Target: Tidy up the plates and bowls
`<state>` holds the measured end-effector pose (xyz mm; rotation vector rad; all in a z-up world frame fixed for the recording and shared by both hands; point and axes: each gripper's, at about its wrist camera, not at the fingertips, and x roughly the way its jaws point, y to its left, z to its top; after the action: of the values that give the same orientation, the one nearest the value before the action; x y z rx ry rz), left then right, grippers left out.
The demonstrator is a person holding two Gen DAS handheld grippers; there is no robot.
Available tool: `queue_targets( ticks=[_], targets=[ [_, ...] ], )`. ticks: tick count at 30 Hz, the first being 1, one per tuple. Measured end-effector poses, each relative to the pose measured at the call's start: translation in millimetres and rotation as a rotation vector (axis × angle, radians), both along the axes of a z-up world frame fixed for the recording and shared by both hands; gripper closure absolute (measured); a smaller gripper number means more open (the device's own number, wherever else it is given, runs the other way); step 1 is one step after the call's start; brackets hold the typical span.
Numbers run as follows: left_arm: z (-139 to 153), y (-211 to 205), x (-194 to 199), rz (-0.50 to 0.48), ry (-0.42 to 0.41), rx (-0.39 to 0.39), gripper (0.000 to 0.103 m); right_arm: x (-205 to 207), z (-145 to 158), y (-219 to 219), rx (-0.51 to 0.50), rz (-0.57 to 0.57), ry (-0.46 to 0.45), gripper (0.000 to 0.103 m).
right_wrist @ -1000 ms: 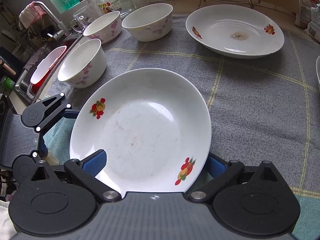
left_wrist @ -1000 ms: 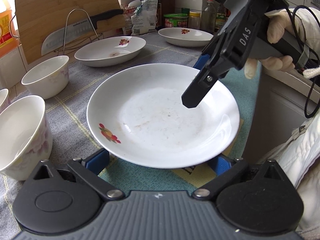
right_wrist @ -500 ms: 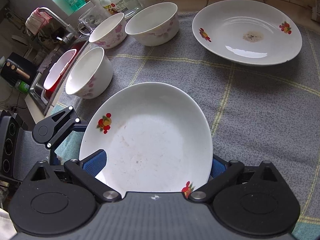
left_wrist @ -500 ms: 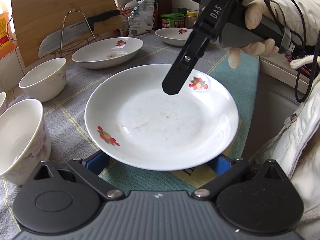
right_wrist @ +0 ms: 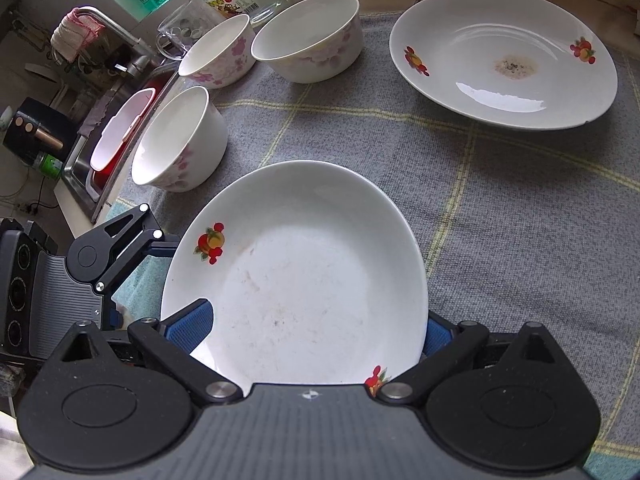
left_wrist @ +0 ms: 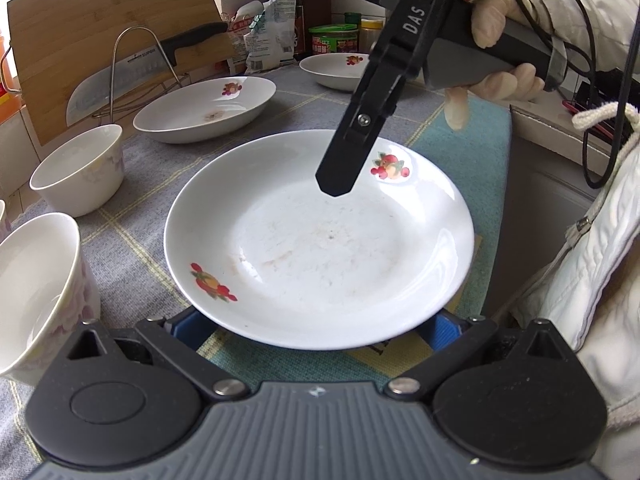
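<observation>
The left gripper [left_wrist: 316, 320] sits low at the near rim of the plate [left_wrist: 320, 240], its blue pads spread either side of the rim and partly tucked beneath it; whether they touch the plate I cannot tell. The right gripper [right_wrist: 316, 330] comes at the same plate from the opposite rim, jaws also spread, one black finger [left_wrist: 352, 152] hanging above the dish. So the plate lies straight ahead of both grippers, between them, equally near to each, resting on the grey cloth of the tabletop [right_wrist: 500, 208]. Beyond it to the right-wrist view's far side stands a second plate [right_wrist: 504, 56], a likely stacking spot, with bare cloth between. Three bowls [right_wrist: 180, 140] crowd the left side near the sink, and the tabletop's edge runs close behind the left gripper.
</observation>
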<state>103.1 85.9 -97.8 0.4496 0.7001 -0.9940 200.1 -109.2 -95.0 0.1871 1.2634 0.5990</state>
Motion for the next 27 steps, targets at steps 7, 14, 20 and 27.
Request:
queue_targets(
  ticks=[7, 14, 20, 27],
  targets=[
    [0.0, -1.1, 1.6, 0.0, 0.003, 0.003, 0.001, 3.7, -0.8, -0.5, 0.012, -0.014, 0.017, 0.0],
    [1.6, -1.7, 1.3, -0.002, 0.001, 0.008, 0.002, 4.0, 0.4, 2.5, -0.014, -0.007, 0.024, 0.0],
    [5.0, -3.3, 2.2, 0.002, 0.005, 0.008, 0.002, 4.0, 3.2, 2.9, -0.022, -0.001, 0.021, 0.0],
    [14.6, -9.2, 2.3, 0.004, 0.0, 0.006, 0.002, 3.8, 11.2, -4.7, -0.02, -0.001, 0.012, 0.0]
  ],
)
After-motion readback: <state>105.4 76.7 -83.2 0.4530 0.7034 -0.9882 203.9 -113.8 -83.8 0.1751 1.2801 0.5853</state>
